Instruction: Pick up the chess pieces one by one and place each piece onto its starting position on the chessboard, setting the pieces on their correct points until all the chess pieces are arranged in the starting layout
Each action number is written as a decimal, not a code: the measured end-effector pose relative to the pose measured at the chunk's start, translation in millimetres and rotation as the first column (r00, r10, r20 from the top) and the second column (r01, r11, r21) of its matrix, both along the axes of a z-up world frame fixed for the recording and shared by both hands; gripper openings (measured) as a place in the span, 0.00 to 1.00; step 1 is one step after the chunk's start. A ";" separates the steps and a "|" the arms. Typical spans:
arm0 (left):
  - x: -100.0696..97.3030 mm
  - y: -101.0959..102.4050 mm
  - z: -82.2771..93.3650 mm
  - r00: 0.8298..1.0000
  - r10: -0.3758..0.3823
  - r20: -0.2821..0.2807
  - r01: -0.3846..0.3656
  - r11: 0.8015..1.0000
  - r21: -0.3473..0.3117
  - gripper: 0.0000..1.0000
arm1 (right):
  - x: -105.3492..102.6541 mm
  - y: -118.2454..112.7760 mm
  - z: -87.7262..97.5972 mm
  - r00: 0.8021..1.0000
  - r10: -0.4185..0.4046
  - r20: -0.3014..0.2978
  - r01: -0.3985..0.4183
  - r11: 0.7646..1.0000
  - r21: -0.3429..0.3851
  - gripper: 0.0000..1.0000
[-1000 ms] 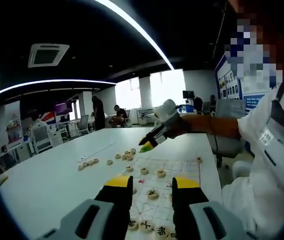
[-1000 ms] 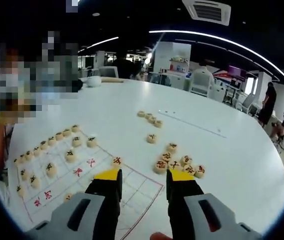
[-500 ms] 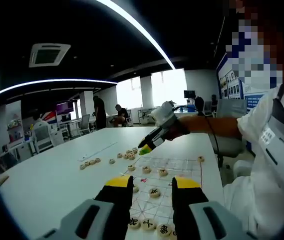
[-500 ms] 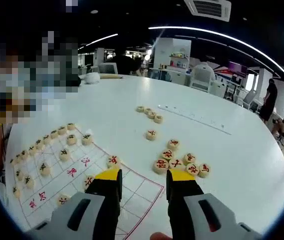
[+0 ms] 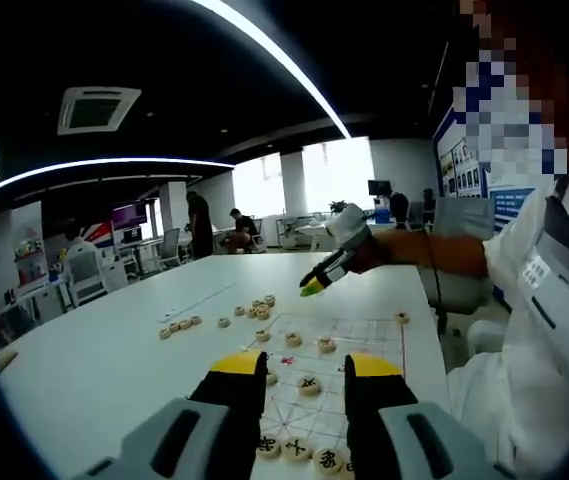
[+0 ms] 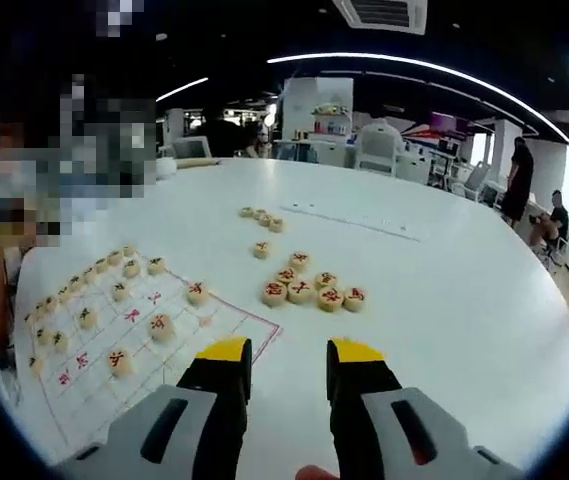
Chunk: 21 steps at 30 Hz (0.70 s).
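Note:
The paper chessboard (image 6: 179,345) lies on the white table (image 6: 434,300), with several round wooden pieces (image 6: 89,318) set on its points. A cluster of loose pieces (image 6: 309,290) with red characters sits past the board's corner, and a short row of pieces (image 6: 262,218) lies farther off. My right gripper (image 6: 282,352) hovers open and empty above the table near the board's edge. My left gripper (image 5: 302,368) is open over the near end of the board (image 5: 359,345), above a row of pieces (image 5: 299,450). In the left gripper view the right gripper (image 5: 316,284) hangs above the far board edge.
Office chairs (image 6: 384,150) and desks stand beyond the table's far side, with people (image 6: 519,180) at the back. A thin white strip (image 6: 344,220) lies on the table past the loose pieces. The person's sleeve and body (image 5: 534,300) fill the right of the left gripper view.
My right gripper has swung to the right and away from the board, so the board and loose pieces shifted left in its view. The left gripper barely moved.

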State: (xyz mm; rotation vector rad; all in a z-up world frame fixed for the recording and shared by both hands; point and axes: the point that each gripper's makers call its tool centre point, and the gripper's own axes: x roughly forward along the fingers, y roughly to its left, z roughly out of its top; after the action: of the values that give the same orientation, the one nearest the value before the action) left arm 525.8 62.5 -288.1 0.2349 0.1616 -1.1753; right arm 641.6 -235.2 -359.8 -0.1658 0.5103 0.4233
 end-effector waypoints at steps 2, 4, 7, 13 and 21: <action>1.2 -1.3 -0.6 1.000 0.001 -0.002 -0.001 1.000 0.000 0.33 | -3.4 -5.8 1.1 1.000 -0.011 0.002 0.011 1.000 -0.005 0.31; 0.3 -2.7 -2.4 1.000 -0.003 -0.005 0.003 1.000 0.005 0.33 | -1.7 -14.4 3.7 1.000 -0.028 0.008 0.028 1.000 -0.009 0.32; -1.2 -3.2 -2.7 1.000 -0.004 -0.003 0.004 1.000 0.010 0.33 | 6.3 -22.2 5.7 0.998 -0.053 0.016 0.053 0.999 -0.005 0.32; 0.2 -1.9 -2.4 1.000 0.003 -0.001 -0.003 1.000 0.009 0.33 | 26.3 -25.4 0.0 0.998 -0.062 0.014 0.062 0.998 -0.010 0.32; 0.6 -1.9 -4.9 1.000 -0.001 -0.005 0.001 1.000 0.016 0.33 | 59.4 -22.3 -17.5 0.997 -0.070 -0.012 0.069 0.997 -0.031 0.32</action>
State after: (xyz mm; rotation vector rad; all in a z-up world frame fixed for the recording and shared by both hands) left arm 526.4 60.6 -293.0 0.2463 0.1753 -1.1760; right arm 701.0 -257.5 -377.3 -0.1743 0.5340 0.3489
